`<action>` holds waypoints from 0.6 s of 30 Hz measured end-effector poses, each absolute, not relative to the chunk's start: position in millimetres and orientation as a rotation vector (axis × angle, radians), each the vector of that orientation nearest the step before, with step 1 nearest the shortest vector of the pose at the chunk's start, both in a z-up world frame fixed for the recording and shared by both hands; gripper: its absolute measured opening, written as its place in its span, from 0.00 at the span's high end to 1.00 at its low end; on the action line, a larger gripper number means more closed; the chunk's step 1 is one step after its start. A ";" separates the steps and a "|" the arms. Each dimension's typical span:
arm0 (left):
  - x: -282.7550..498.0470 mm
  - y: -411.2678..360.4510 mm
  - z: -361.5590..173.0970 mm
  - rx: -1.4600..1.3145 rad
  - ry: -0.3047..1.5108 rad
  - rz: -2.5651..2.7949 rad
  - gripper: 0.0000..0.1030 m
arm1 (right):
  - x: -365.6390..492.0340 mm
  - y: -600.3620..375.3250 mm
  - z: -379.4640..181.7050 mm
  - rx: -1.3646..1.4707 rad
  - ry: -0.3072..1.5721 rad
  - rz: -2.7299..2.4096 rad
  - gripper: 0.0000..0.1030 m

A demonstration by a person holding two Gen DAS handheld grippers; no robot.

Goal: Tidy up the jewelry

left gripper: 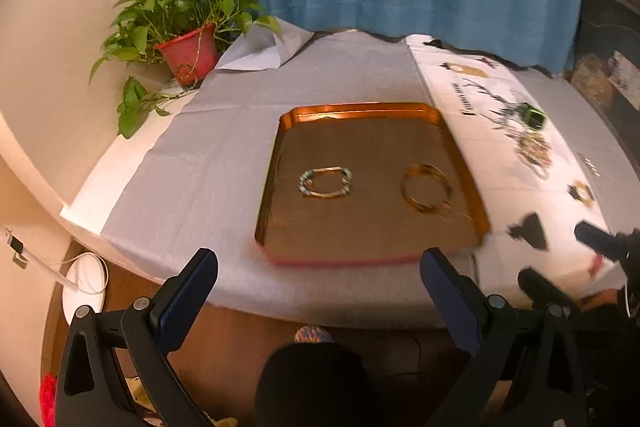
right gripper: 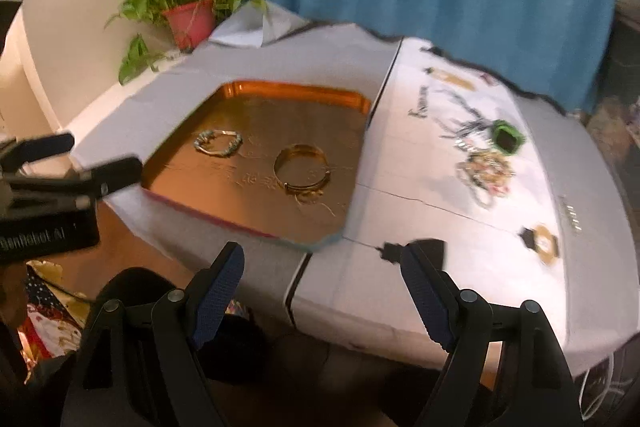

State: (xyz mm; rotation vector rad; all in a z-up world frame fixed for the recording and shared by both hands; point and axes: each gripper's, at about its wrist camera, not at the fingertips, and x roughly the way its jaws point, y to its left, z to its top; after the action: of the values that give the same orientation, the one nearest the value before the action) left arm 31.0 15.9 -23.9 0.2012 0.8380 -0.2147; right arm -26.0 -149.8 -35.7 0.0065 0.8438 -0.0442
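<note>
The copper tray (left gripper: pixel 460 147) is sitting on the grey cloth (left gripper: pixel 208 163), and everything else is lying around it. Inside the tray a beaded bracelet (left gripper: pixel 325 183) is resting toward its left side, well apart from a gold bangle (left gripper: pixel 426 193) toward its right. Right of the tray, on the white printed sheet (right gripper: pixel 420 163), a green ring box (right gripper: pixel 507 135) and a tangle of chains (right gripper: pixel 486 173) are waiting. The left gripper (left gripper: pixel 318 269) is hovering before the tray's near edge, jaws spread wide, gripping nothing. The right gripper (right gripper: pixel 322 265) is hanging by the tray's near right corner, equally wide and empty
</note>
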 end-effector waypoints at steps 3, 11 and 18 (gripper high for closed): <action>2.9 15.2 -10.9 0.206 0.810 -0.227 0.02 | -53.1 -147.7 -16.0 0.004 0.793 -0.058 0.21; -45.9 14.9 20.2 0.242 0.722 -0.228 0.02 | -105.0 -141.7 16.4 0.014 0.708 -0.080 0.21; -63.7 17.4 32.7 0.241 0.689 -0.223 0.02 | -128.1 -137.9 23.8 0.029 0.690 -0.060 0.21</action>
State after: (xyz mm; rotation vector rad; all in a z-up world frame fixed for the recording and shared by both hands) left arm -63.7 17.4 32.7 0.2414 0.6889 -0.2227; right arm -128.1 -137.9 23.8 0.0287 0.6901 -0.0597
